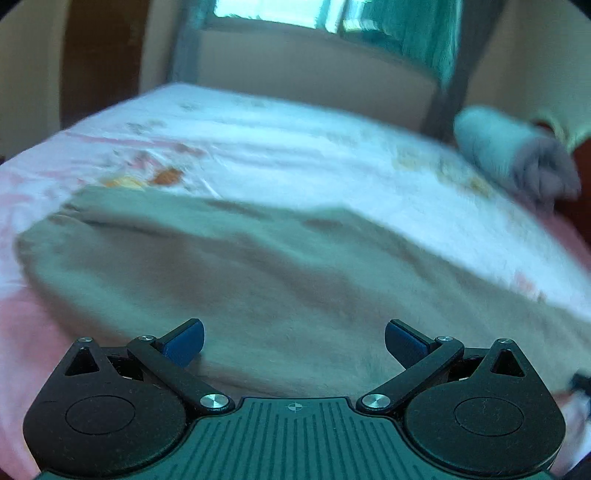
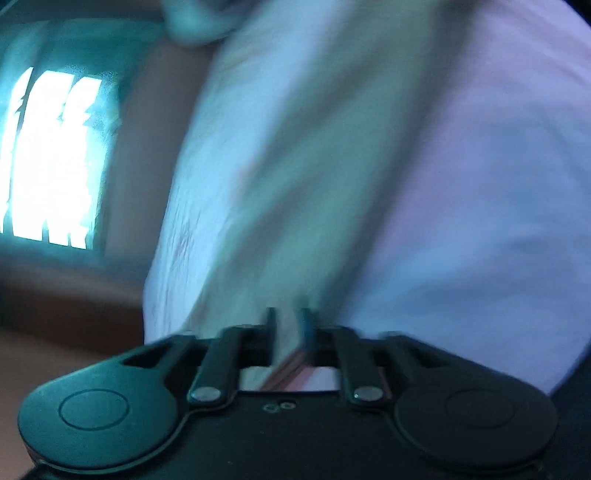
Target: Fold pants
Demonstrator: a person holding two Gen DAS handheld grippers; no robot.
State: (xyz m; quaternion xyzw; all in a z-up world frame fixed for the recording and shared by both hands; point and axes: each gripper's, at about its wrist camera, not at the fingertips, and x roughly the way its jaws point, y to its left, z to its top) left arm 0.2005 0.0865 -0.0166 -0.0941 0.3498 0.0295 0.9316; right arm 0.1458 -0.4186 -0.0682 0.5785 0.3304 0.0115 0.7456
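Grey-beige pants (image 1: 258,266) lie spread on a white and pink bedsheet (image 1: 280,147) in the left wrist view. My left gripper (image 1: 293,341) hovers just above the near part of the pants, jaws wide open and empty. In the blurred right wrist view, the pants (image 2: 314,177) run as a grey-beige strip away from my right gripper (image 2: 288,325), whose jaws are nearly closed on the cloth's near end. The sheet (image 2: 480,184) lies under it.
A rolled grey cloth (image 1: 517,155) lies at the bed's far right corner. A window with teal curtains (image 1: 406,29) is behind the bed; it also shows in the right wrist view (image 2: 51,158). The bed's edge (image 2: 155,258) drops to a brown floor at left.
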